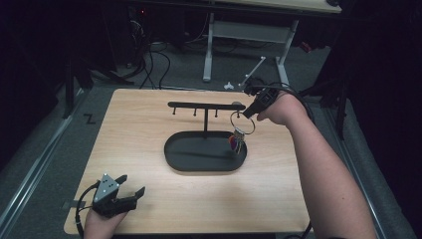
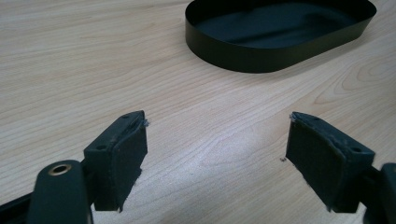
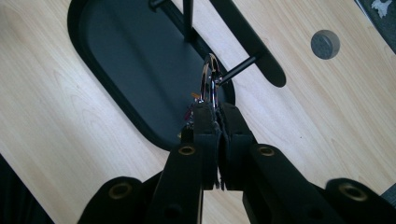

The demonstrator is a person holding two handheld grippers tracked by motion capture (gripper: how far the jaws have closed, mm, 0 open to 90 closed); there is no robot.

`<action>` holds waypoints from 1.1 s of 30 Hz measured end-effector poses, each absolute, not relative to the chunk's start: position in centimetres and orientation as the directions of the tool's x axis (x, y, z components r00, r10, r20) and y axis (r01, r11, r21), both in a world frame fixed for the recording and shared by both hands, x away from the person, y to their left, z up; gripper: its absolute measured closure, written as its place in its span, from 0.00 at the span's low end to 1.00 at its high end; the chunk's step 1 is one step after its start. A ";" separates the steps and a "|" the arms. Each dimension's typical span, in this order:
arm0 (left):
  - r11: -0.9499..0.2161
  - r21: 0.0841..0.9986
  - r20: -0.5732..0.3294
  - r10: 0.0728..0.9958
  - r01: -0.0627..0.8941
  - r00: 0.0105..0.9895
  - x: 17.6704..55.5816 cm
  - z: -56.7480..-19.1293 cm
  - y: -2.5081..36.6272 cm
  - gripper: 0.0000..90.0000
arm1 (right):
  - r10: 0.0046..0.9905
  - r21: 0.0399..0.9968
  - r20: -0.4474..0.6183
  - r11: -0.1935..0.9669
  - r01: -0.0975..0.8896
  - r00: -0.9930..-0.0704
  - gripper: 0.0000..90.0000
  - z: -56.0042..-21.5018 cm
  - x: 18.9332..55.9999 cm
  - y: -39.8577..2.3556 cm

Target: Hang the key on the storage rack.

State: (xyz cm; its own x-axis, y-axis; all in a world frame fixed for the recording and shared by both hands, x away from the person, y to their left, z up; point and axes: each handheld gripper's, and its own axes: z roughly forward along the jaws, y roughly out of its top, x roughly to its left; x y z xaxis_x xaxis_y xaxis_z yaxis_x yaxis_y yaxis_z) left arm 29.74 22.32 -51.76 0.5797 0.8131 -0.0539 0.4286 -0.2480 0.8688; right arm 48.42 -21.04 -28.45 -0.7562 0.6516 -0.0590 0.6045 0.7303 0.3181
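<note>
While you hold the key ring, the scene reads like this:
Right tool [image 3: 215, 109]: your jaws are clamped on the metal key ring [image 1: 242, 122], pinching it at its near edge.
Key ring: it stands just ahead of your right tool's tips, right at a peg of the black rack [image 1: 205, 105]; the bunch of keys [image 1: 237, 142] hangs below the tool.
Tray [image 1: 174, 158]: the black oval tray lies under your right tool; the rack's post stands in it, and the keys dangle over its near end.
Left tool [image 1: 132, 185]: its jaws stand apart with nothing between them, resting low over the desk [image 1: 149, 209].
Ahead of left tool: bare desk, then the tray's wall.
In the way: the rack's pegs and crossbar sit close around the ring.
</note>
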 end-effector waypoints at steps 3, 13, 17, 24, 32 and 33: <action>-0.246 0.869 -0.056 0.813 0.430 0.579 29.7 -51.7 22.3 0.23 | 0.664 0.315 -0.052 0.719 0.619 -0.745 0.97 -28.6 48.9 -21.3; -0.259 0.863 -0.054 0.806 0.434 0.589 29.8 -51.8 22.1 0.23 | 0.678 0.324 -0.029 0.702 0.635 -0.735 0.97 -29.3 49.9 -21.7; -0.253 0.865 -0.055 0.811 0.433 0.583 29.8 -51.8 22.3 0.23 | 0.682 0.322 -0.029 0.698 0.639 -0.731 0.97 -29.7 50.2 -21.7; -0.245 0.868 -0.059 0.813 0.432 0.580 29.8 -51.7 22.5 0.23 | 0.682 0.320 -0.026 0.699 0.640 -0.731 0.97 -30.1 50.5 -21.5; -0.244 0.868 -0.062 0.812 0.434 0.580 29.8 -51.7 22.5 0.23 | 0.688 0.329 -0.025 0.691 0.644 -0.725 0.97 -30.3 50.9 -21.0; -0.246 0.867 -0.061 0.812 0.433 0.581 29.9 -51.7 22.5 0.23 | 0.691 0.332 -0.028 0.688 0.645 -0.723 0.97 -30.2 50.9 -20.9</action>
State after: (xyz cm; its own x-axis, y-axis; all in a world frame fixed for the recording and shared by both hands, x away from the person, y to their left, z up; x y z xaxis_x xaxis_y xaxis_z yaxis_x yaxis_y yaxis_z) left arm 29.85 22.45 -51.73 0.5811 0.8115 -0.0606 0.4334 -0.2456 0.8671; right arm 50.89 -20.92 -30.22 -0.7228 0.6905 -0.0281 0.6448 0.6884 0.3322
